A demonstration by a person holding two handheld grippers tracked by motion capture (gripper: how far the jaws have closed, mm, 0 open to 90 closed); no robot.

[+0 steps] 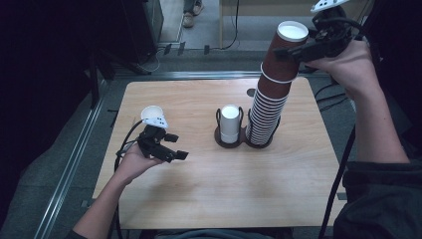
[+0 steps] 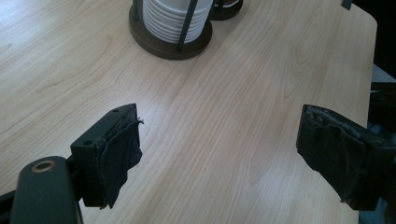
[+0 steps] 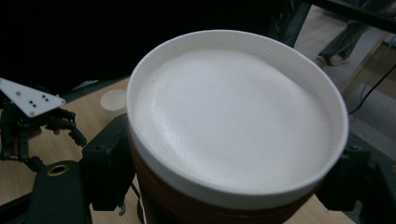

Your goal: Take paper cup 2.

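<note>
A tall stack of upside-down brown paper cups [image 1: 267,112] stands in the right place of a dark two-place holder [image 1: 219,135]. My right gripper [image 1: 293,52] is shut on the top cup [image 1: 287,47], which sits higher than the rest. In the right gripper view that cup's white base [image 3: 233,121] is close up between the jaws of the right gripper [image 3: 229,173]. A short white cup stack [image 1: 230,122] fills the holder's left place. My left gripper [image 1: 176,146] hovers open over the table's left, jaws wide apart with nothing between them [image 2: 219,140].
The wooden table [image 1: 209,194] has bare room in front and on the left. A round hole [image 1: 251,92] lies behind the brown stack. The holder's base [image 2: 159,44] is ahead of the left gripper. A person's feet [image 1: 191,12] stand on the floor beyond the table.
</note>
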